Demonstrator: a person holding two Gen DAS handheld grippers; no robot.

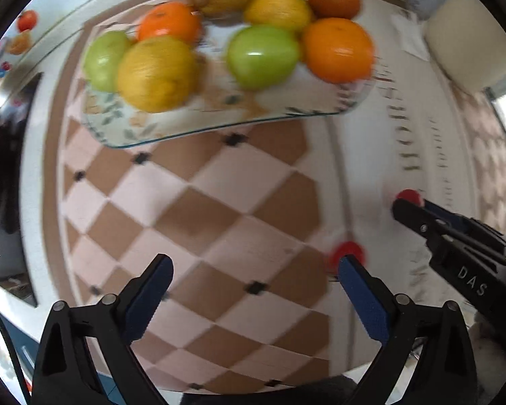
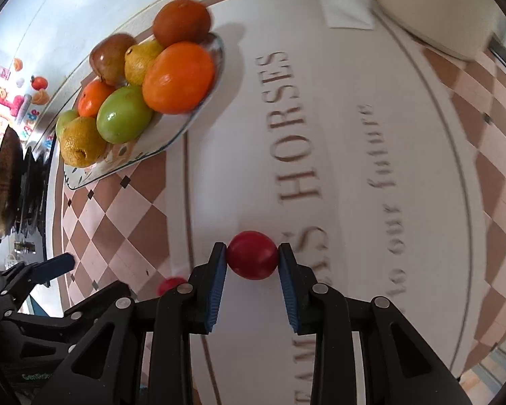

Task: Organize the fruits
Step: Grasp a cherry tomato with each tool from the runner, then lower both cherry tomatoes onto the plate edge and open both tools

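1. The fruit tray [image 2: 199,118] sits at ten o'clock in the right wrist view, piled full.
2. The left gripper [image 1: 254,285] hangs released, holding nothing.
3. The right gripper [image 2: 253,260] clamps the red fruit [image 2: 252,254]; lift gently, squeezing evenly.
4. A second red fruit [image 1: 349,251] lies at four o'clock in the left wrist view.

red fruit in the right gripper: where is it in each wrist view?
Left wrist: the red fruit sits at right of centre, mostly hidden behind the right gripper's tip, on the white cloth.
Right wrist: the red fruit is low centre, between the right gripper pads, both touching it.
Shared landmark: the fruit tray, at top in the left view, upper left in the right view.
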